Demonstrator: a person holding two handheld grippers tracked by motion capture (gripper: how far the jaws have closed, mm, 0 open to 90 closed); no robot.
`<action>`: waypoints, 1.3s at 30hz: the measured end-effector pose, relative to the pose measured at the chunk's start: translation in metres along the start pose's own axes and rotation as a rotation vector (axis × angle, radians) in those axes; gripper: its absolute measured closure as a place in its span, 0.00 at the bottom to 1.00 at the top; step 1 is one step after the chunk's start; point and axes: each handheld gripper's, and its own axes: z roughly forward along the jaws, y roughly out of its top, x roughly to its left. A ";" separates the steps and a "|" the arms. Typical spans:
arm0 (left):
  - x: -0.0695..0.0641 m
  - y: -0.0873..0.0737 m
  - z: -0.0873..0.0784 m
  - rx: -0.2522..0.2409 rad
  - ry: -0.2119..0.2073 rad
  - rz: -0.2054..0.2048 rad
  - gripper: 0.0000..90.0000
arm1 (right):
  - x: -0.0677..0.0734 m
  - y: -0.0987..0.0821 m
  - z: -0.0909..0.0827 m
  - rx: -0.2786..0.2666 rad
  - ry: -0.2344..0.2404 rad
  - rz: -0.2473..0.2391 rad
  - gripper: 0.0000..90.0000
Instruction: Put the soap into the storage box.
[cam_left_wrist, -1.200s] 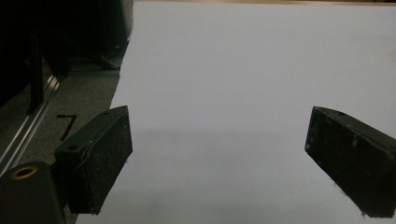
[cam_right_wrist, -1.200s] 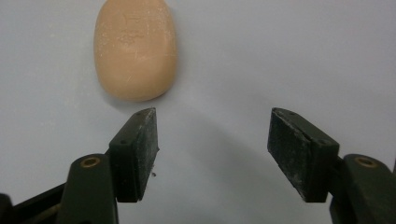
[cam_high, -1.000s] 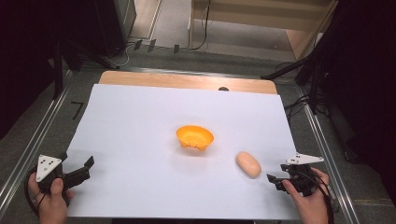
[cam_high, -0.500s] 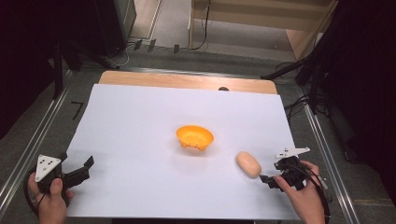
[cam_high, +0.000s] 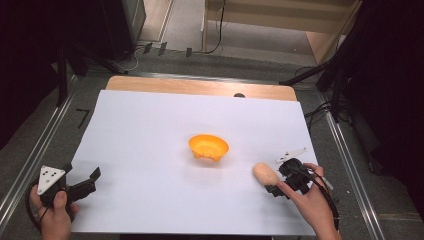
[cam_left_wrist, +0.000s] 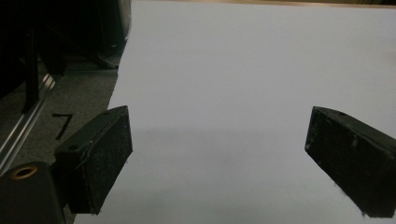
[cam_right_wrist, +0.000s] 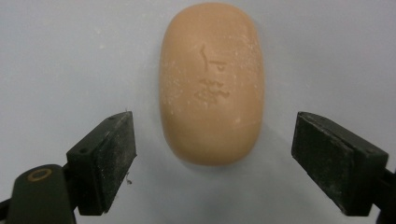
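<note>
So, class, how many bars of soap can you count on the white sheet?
1. The soap bar lies on the white sheet, right of the orange bowl, just ahead of the right gripper.

This looks like a lab or recording rig rather than a home. A wooden table (cam_high: 200, 86) covered with a plain white sheet (cam_high: 150, 150) fills the middle of the frame, flanked at left and right by metal rails (cam_high: 35, 150). Cables (cam_high: 220, 30) trail over the grey floor at the top (beside pale wooden furniture (cam_high: 280, 15)), and black curtains (cam_high: 395, 75) close in both sides.
</note>
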 end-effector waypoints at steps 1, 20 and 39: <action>0.000 0.000 0.000 0.002 0.000 0.000 0.09 | 0.001 0.002 0.001 0.000 0.002 -0.003 0.16; 0.001 0.000 0.000 0.000 -0.005 -0.004 0.09 | 0.006 0.034 0.027 0.107 -0.045 -0.014 0.32; 0.001 0.000 0.001 0.006 -0.003 -0.007 0.09 | 0.002 0.042 0.030 0.101 0.014 -0.077 0.37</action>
